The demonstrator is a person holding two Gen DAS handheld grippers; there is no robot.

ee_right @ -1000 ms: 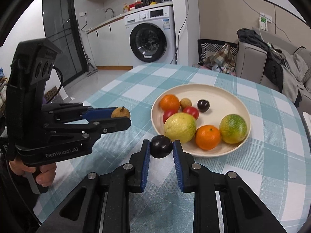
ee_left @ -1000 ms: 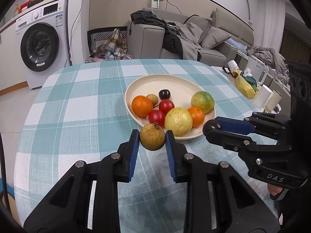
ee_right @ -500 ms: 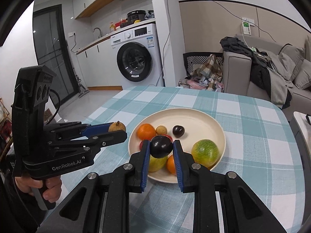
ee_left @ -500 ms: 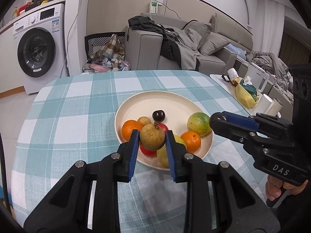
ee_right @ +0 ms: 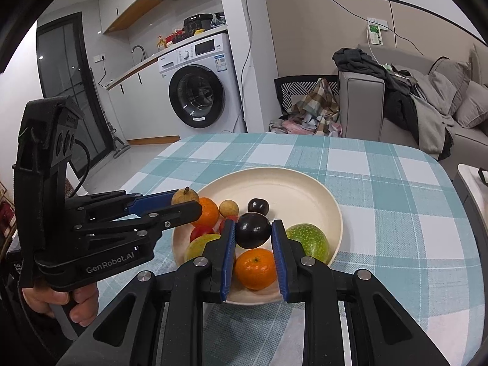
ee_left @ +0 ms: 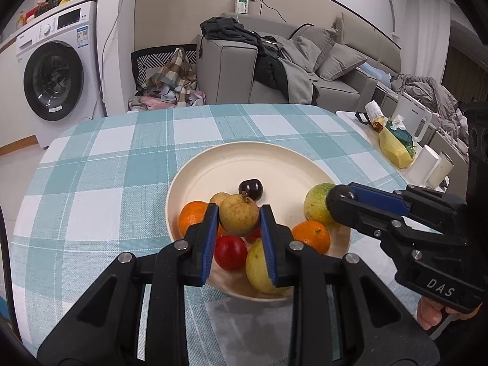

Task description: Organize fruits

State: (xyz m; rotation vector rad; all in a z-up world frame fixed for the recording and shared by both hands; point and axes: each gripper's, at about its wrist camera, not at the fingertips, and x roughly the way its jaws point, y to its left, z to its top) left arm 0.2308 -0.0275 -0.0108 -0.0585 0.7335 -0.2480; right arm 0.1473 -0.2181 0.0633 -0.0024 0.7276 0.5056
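Left wrist view: your left gripper (ee_left: 239,221) clenches the brown fruit (ee_left: 238,216) above the plate (ee_left: 231,158)'s near-left fruits; your right gripper (ee_right: 253,233) grips the dark plum (ee_right: 252,234) above its near-right.

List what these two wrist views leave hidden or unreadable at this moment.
- Left wrist: yellow-green fruit partly covered by left gripper fingers.
- Right wrist: red fruits half hidden behind gripper fingers and the dark plum.
- Both: plate near rim is covered.
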